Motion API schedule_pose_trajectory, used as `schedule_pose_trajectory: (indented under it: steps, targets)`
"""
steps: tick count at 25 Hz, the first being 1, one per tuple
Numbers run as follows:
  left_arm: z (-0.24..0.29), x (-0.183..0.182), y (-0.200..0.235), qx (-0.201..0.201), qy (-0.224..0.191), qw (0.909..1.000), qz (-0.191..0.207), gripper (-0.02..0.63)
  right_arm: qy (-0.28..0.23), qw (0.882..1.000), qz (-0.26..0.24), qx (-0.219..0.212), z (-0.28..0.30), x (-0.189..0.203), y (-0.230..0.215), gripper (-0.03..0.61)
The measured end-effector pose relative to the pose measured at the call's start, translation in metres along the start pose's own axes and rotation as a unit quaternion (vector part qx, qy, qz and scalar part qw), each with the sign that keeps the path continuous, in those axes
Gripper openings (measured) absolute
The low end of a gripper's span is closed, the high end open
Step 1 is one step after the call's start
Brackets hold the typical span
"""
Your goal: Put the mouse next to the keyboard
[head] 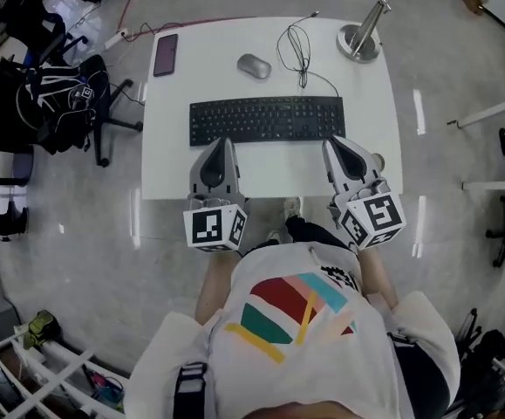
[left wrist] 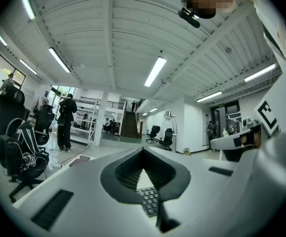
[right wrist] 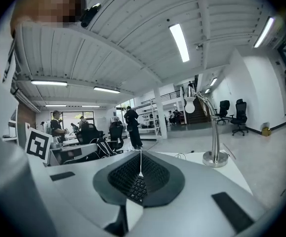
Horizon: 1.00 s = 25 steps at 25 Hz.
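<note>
Meanwhile the left gripper (head: 221, 145) and right gripper (head: 336, 144), both closed and empty, sit just before the keyboard (head: 267, 120); the mouse (head: 254, 65) lies beyond it on the tabletop (head: 169, 160)

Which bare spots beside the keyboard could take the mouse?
The table is bare right of the keyboard, on the near side of the lamp, and also left of it, on the near side of the phone. Behind it is crowded: mouse, cable.

bright, even indoor light from ceiling strip lights (left wrist: 155, 71). glossy floor (head: 444, 59) carries streaky glare; white tabletop (head: 370, 103) near blown out. shadows soft, faint. gripper views fisheye, corners dark, lines bowed. left gripper (left wrist: 143, 154), right gripper (right wrist: 140, 163) bodies close to lens, soft-focus.
</note>
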<state>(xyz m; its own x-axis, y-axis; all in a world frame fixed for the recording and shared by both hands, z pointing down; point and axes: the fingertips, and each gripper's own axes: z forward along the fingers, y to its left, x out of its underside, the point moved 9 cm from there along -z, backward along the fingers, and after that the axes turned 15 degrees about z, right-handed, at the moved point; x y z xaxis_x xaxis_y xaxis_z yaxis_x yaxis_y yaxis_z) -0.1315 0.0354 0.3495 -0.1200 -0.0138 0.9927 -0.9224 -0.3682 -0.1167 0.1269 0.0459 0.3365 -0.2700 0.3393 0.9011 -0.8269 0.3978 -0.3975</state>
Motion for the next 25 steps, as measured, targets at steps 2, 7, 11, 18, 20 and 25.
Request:
schedule_pose_trajectory:
  steps: [2, 7, 11, 18, 20, 25]
  targets:
    - [0.028, -0.003, 0.004, -0.016, 0.002, 0.9999, -0.002, 0.043, 0.006, 1.000, 0.005, -0.021, 0.026, -0.013, -0.018, 0.011]
    - [0.077, 0.000, 0.024, -0.037, 0.018, 0.9991, -0.006, 0.043, 0.042, 0.997, 0.035, -0.046, 0.082, -0.024, -0.054, 0.011]
    - [0.096, -0.003, 0.038, -0.044, 0.014, 0.9989, 0.004, 0.043, 0.077, 0.995, 0.040, -0.057, 0.114, -0.025, -0.064, 0.012]
    - [0.127, 0.004, 0.058, -0.025, 0.020, 0.9995, 0.002, 0.043, 0.114, 0.990, 0.031, -0.078, 0.176, -0.035, -0.050, 0.192]
    - [0.137, 0.006, 0.066, -0.023, 0.022, 0.9995, 0.004, 0.043, 0.118, 0.990, 0.009, -0.074, 0.204, -0.041, -0.049, 0.259]
    - [0.155, 0.017, 0.095, -0.026, 0.030, 0.9992, 0.000, 0.043, 0.168, 0.984, -0.033, -0.057, 0.291, -0.028, -0.056, 0.265]
